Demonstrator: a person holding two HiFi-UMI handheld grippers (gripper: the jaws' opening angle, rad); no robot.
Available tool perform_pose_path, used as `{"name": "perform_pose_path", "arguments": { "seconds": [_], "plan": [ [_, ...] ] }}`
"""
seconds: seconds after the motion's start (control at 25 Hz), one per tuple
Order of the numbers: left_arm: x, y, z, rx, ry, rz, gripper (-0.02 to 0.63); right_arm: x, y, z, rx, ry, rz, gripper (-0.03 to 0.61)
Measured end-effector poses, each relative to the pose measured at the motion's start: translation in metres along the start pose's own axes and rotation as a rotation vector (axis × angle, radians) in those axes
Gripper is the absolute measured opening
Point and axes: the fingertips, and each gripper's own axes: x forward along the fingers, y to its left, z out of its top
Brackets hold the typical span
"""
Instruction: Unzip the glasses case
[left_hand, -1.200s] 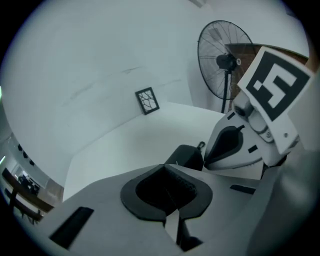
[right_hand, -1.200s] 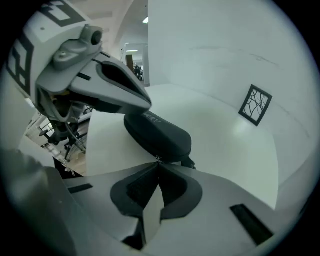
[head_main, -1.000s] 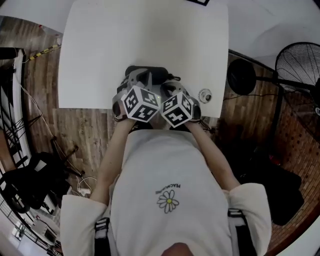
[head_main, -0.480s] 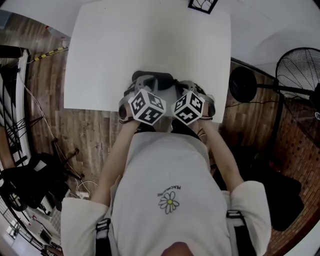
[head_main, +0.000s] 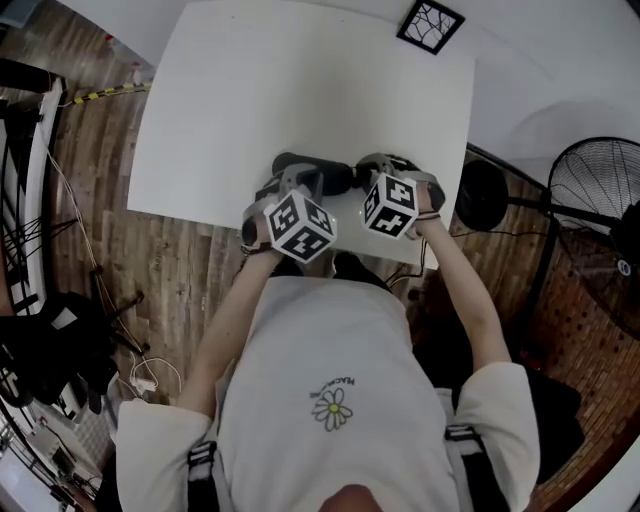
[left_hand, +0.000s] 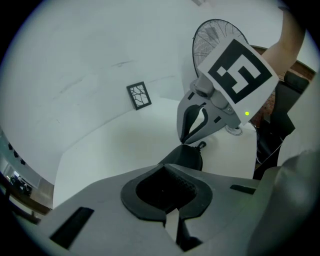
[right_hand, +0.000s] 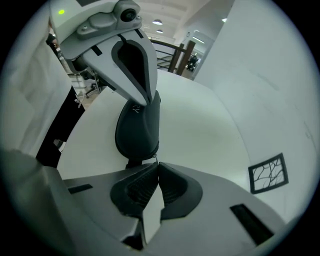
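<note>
On the table (head_main: 250, 90), left gripper (left_hand: 165, 166) jaws clamped on the glasses case (right_hand: 137, 125), right gripper (right_hand: 156, 164) jaws shut on its zip pull (right_hand: 155, 157).

— Floor?
— Dark wood planks (head_main: 190, 260), with cables (head_main: 55, 190) trailing at the left.
— Furniture?
— White worktop (head_main: 230, 110) against a pale wall (head_main: 560, 60). Black-patterned card (head_main: 430, 25) at its far right corner. Standing fan (head_main: 600, 195) off to the right.
— Light?
— Ceiling lamps (right_hand: 157, 22) far off, beyond a railing (right_hand: 172, 52).
</note>
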Motion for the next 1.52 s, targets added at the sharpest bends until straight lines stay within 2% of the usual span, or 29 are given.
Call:
{"name": "perform_pose_path", "arguments": {
  "seconds": [0.2, 0.28, 0.44, 0.56, 0.68, 0.76, 0.84, 0.92, 1.16, 1.36, 1.52],
  "plan": [
    [0.001, 0.002, 0.0, -0.033, -0.004, 0.0, 0.011, 0.01, -0.009, 0.012, -0.157, 0.006, 0.05, 0.008],
    [0.002, 0.003, 0.001, -0.041, -0.005, 0.0, 0.011, 0.012, -0.011, 0.011, -0.184, 0.005, 0.063, 0.008],
    [0.002, 0.005, 0.0, -0.054, -0.01, -0.002, 0.011, 0.013, -0.01, 0.013, -0.162, -0.016, 0.072, 0.008],
    [0.002, 0.008, 0.0, -0.116, -0.033, 0.004, 0.012, 0.011, -0.012, 0.012, -0.112, -0.024, 0.063, 0.008],
    [-0.006, 0.017, 0.008, -0.194, -0.091, 0.028, 0.012, -0.001, -0.031, 0.013, -0.04, -0.034, -0.057, 0.019],
    [-0.021, 0.034, 0.028, -0.211, -0.192, 0.078, 0.028, -0.018, -0.048, 0.017, 0.028, -0.068, -0.132, 0.054],
    [-0.04, 0.059, 0.055, -0.213, -0.306, 0.136, 0.086, -0.041, -0.069, 0.023, 0.121, -0.127, -0.189, 0.096],
    [-0.061, 0.088, 0.084, -0.228, -0.416, 0.187, 0.107, -0.071, -0.092, 0.033, 0.211, -0.202, -0.26, 0.131],
    [-0.133, 0.157, 0.161, -0.291, -0.702, 0.279, 0.107, -0.186, -0.161, 0.063, 0.432, -0.487, -0.553, 0.135],
    [-0.189, 0.168, 0.198, -0.339, -0.889, 0.288, 0.099, -0.285, -0.184, 0.075, 0.591, -0.75, -0.809, 0.135],
    [-0.217, 0.16, 0.201, -0.327, -0.98, 0.295, 0.043, -0.329, -0.177, 0.065, 0.703, -0.861, -0.99, 0.135]
  ]
}}
